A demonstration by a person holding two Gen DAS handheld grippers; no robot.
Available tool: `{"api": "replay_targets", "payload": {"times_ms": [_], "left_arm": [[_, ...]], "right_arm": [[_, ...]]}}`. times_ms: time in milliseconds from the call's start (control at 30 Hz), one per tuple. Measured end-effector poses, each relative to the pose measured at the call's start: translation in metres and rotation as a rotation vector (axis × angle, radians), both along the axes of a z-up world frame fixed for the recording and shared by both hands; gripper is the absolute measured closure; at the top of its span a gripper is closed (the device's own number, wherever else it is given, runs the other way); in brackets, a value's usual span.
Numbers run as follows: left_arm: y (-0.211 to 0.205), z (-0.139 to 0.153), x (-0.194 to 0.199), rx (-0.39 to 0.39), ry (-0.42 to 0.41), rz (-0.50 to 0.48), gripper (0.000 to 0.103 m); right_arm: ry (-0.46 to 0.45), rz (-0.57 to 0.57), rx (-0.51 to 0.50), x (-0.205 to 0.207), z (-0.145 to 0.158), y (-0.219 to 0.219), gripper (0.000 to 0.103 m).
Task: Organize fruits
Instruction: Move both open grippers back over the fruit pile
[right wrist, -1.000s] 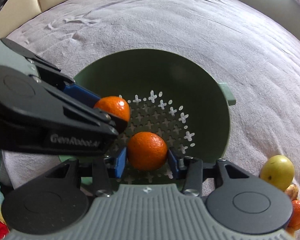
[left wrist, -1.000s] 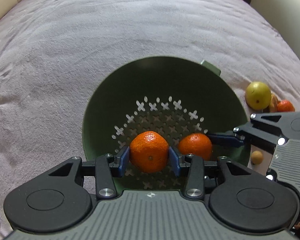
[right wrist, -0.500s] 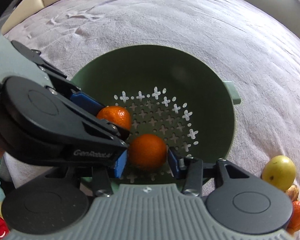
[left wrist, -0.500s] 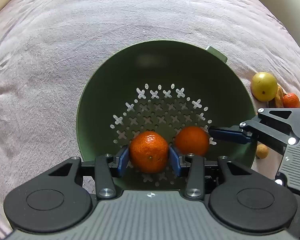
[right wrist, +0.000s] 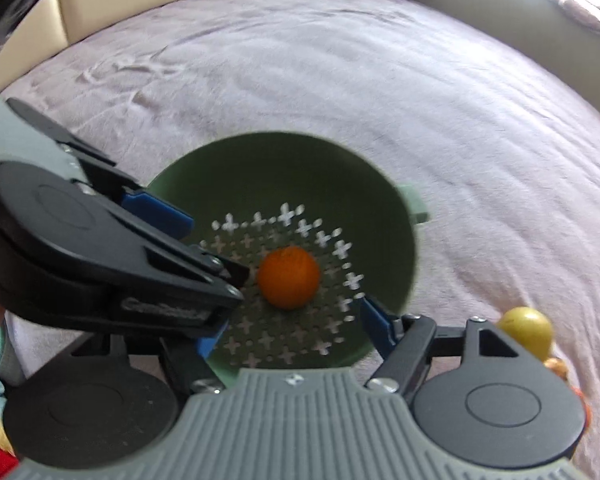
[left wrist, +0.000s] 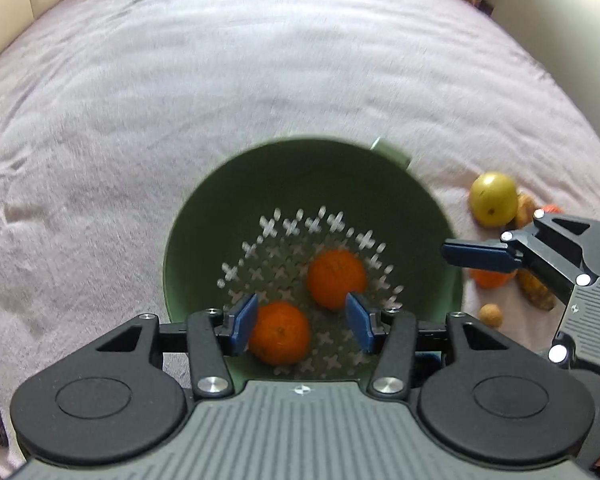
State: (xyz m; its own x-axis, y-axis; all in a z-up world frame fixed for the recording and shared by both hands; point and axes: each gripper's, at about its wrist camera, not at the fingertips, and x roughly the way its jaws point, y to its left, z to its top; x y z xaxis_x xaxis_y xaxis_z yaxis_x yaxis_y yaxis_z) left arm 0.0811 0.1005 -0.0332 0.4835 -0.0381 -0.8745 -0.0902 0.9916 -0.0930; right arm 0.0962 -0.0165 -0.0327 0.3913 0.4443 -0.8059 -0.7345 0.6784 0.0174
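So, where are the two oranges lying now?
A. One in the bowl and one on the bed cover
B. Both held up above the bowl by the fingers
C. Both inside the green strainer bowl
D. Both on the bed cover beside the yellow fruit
C: the left wrist view shows both oranges resting on the perforated bottom of the green strainer bowl, with no blue pad pressing on either.

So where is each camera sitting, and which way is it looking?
Left wrist: rides the left gripper, looking down into the green colander at two oranges; its opening jaws show, with the right gripper's blue finger.
Right wrist: rides the right gripper, looking down at one orange; its opening jaws show, the left gripper crossing.
Both share colander, bed cover and yellow fruit.
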Motion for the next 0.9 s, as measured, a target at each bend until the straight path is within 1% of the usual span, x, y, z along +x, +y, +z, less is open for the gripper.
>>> {"api": "replay_targets", "payload": {"times_ms": [200,367,433,567,633,733,900], "left_arm": [[-0.006,0.022,-0.014,-0.007,-0.132,0.025,0.040],[-0.016,0.035,-0.024,-0.033,-0.228,0.025,0.040],[-0.023,0.039,-0.028,-0.040,-0.257,0.011,0.040],[-0.040,0.040,-0.034,-0.037,-0.296,-0.034,0.040],[-0.049,0.039,-0.035,-0.049,-0.306,-0.052,0.040],[-0.062,0.035,-0.037,-0.073,-0.315,-0.085,0.040],[-0.089,0.026,-0.038,-0.072,-0.324,-0.161,0.040]], "right_arm": [[-0.025,-0.164,0.070,-0.002,0.020,-0.035,0.033],[-0.082,-0.275,0.078,-0.007,0.032,-0.060,0.033],[-0.092,-0.313,0.088,-0.009,0.035,-0.071,0.033],[-0.089,-0.391,0.117,-0.013,0.034,-0.098,0.033],[-0.077,-0.426,0.122,-0.014,0.031,-0.110,0.033],[-0.058,-0.475,0.117,-0.017,0.023,-0.129,0.033],[-0.031,-0.553,0.095,-0.019,0.004,-0.157,0.034]]}}
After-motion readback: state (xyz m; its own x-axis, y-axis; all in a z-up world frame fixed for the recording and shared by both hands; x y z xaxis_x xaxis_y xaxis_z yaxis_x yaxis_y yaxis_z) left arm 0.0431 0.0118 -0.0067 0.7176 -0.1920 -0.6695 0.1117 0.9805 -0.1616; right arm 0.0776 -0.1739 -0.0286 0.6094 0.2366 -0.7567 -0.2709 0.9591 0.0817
